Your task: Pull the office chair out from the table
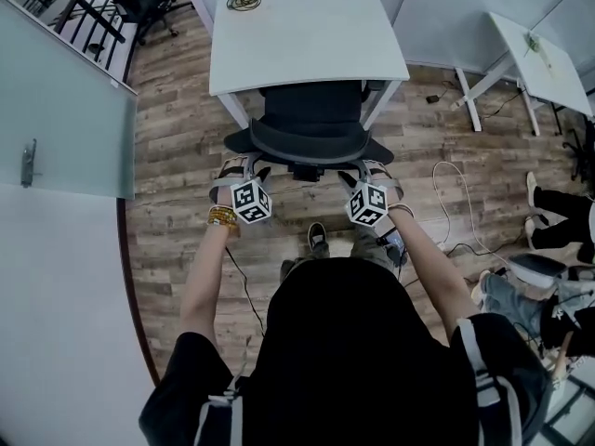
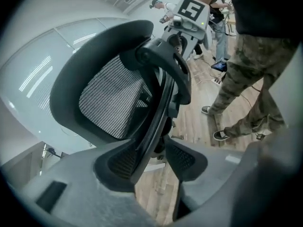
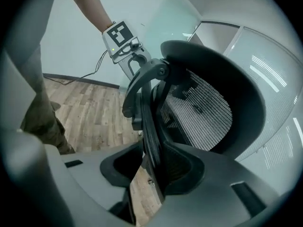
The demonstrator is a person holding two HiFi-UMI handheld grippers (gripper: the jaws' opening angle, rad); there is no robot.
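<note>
Office chair: sits at upper centre of the head view. Its seat is tucked under the white desk and its backrest faces the person.
Left tongs: spread wide at the backrest's left end. In the left gripper view the dark frame edge runs between the pads, and floor shows in the gap, so nothing is pinched.
Right tongs: also spread, at the backrest's right end. The frame edge stands between the pads, unclamped.
Key relation: the backrest lies just ahead of both tongs, up the frame. Neither hand is clearer or nearer than the other.
Facing and axis: the chair points up the frame into the desk. The backrest's long axis runs left to right.
Coming move: probably close both tongs on the frame, then draw the chair down the frame.
</note>
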